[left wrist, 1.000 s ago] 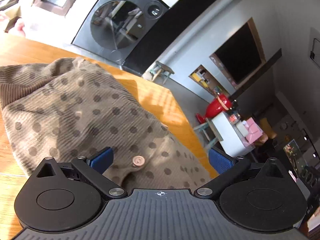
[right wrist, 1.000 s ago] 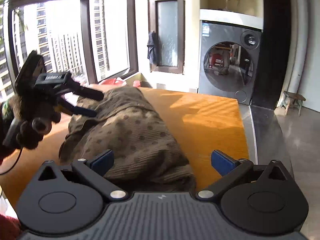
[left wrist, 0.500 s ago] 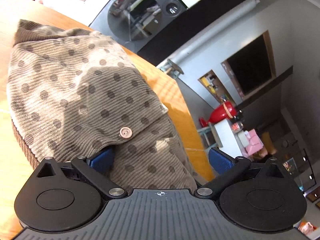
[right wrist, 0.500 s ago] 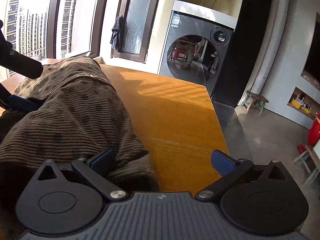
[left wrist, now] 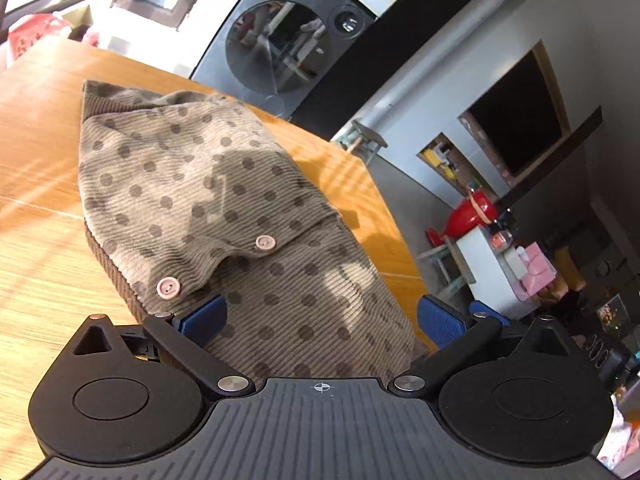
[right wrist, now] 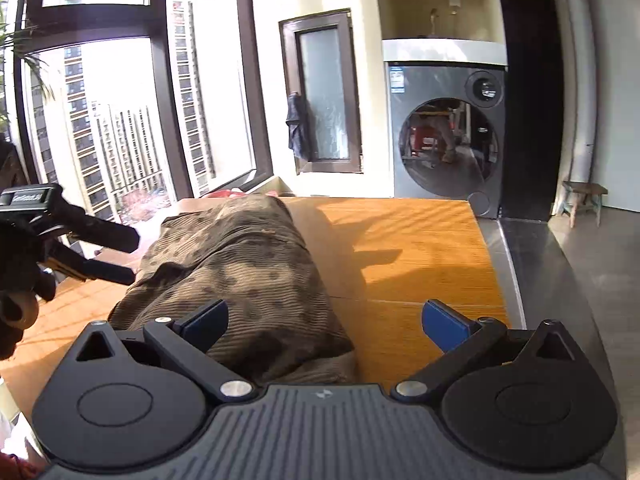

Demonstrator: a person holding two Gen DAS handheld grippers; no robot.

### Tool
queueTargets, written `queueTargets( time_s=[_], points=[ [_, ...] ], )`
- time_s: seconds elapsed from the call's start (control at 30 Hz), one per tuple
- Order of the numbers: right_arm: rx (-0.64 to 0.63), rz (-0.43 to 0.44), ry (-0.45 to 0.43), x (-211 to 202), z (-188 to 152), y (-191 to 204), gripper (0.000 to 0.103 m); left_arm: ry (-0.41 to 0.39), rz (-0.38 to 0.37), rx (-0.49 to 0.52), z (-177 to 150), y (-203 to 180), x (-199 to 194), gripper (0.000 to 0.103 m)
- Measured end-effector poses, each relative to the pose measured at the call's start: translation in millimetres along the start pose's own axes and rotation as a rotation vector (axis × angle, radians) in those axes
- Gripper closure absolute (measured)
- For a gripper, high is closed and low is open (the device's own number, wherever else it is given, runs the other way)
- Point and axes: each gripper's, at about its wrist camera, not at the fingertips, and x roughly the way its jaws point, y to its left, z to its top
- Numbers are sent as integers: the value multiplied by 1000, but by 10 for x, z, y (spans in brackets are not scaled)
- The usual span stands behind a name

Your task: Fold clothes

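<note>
Left claw (left wrist: 320, 316) spread wide over near end of folded dotted brown garment (left wrist: 192, 184) on tabletop (left wrist: 36, 272). Right claw (right wrist: 324, 320) wide, holding nothing, above garment's near end.

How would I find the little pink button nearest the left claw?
Find the wooden table, then the brown spotted garment lying on it. Two pink buttons sit along its flap; yours is the lower button, by the ribbed edge, just above the left claw.
</note>
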Motion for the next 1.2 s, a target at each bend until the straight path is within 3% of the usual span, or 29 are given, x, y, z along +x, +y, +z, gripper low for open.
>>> queueTargets(
  time_s=[0.1, 0.3, 0.4, 0.53, 0.63, 0.7, 0.77, 0.87, 0.93, 1.03, 1.1, 1.2],
  points=[
    [-45, -94, 26, 206, 74, 33, 0, 33, -43, -35, -80, 131, 95, 0],
    [-235, -158, 153, 825, 158, 236, 0, 37, -85, -78, 29, 363, 225, 0],
    [-237, -138, 187, 816, 96, 320, 0, 37, -99, -87, 175, 476, 297, 0],
    [-239, -110, 233, 804, 13, 432, 0, 30, -63, -49, 379, 510, 396, 0],
    [-254, -83, 263, 769, -47, 524, 0, 39, -29, 24, 490, 434, 294, 0],
    [-324, -37, 254, 617, -61, 611, 0, 22, -49, 130, 492, 299, 101, 0],
    [-323, -16, 222, 509, 26, 580, 0, 6, -79, 221, 429, 191, -82, 0],
    [-215, -3, 165, 521, 221, 416, 0, 31, -115, 218, 202, 85, -189, 0],
    [-156, 0, 130, 549, 336, 328, 0, 79, -112, 199, 24, 38, -130, 0],
    [-165, -19, 111, 746, 387, 348, 0, 128, -77, 246, -207, -18, -48, 0],
    [-198, -18, 145, 881, 335, 394, 0, 128, -60, 301, -304, -34, -27, 0],
    [-271, -28, 202, 1046, 169, 452, 0, 144, -57, 299, -287, -81, 0, 0]
  ],
)
